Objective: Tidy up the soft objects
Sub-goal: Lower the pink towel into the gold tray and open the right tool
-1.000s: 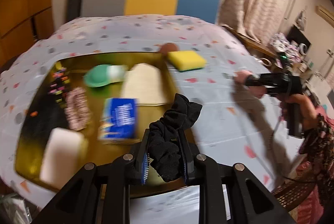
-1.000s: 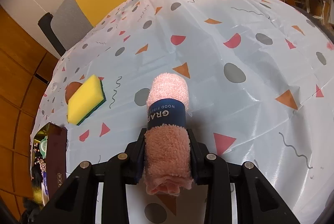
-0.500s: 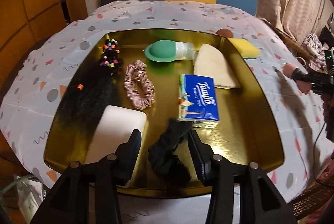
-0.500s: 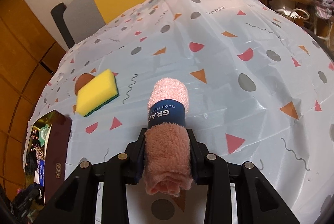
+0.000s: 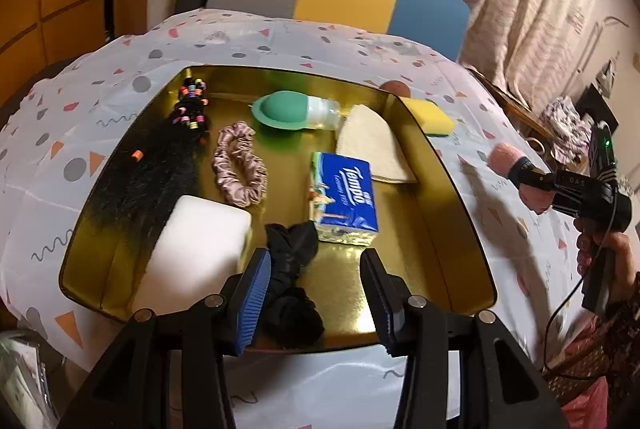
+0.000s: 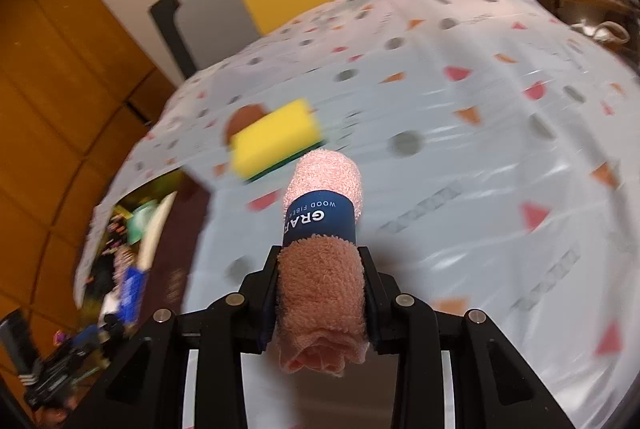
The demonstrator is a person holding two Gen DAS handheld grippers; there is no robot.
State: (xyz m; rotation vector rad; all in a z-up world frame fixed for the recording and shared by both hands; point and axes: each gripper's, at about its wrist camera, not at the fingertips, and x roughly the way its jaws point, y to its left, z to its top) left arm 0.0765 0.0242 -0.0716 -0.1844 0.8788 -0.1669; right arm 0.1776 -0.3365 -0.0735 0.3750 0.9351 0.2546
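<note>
- Gold metal tray [image 5: 436, 189] sits on the patterned tablecloth [image 5: 280, 41]; everything below is placed relative to this tray.
- Left gripper [image 5: 316, 293] hangs over the tray's near edge, its jaws parted and pressing on nothing.
- A black cloth [image 5: 290, 281] lies on the tray floor between those jaws, against the blue ribbed pad on the left, clear of the other.
- In the tray: a white foam block [image 5: 196, 249] at the near left corner, a blue tissue pack [image 5: 344, 197] near the middle, a pink scrunchie [image 5: 238, 165] left of it, a green silicone piece [image 5: 280, 109] at the far side, a beige wedge [image 5: 372, 145] at the far right.
- A yellow sponge [image 5: 430, 115] lies on the tablecloth just outside the tray's far right corner.
- Right gripper [image 6: 320, 283] is off the tray's right side, above the tablecloth, jaws clamped on a rolled pink towel [image 6: 324, 229] with a navy paper band.
</note>
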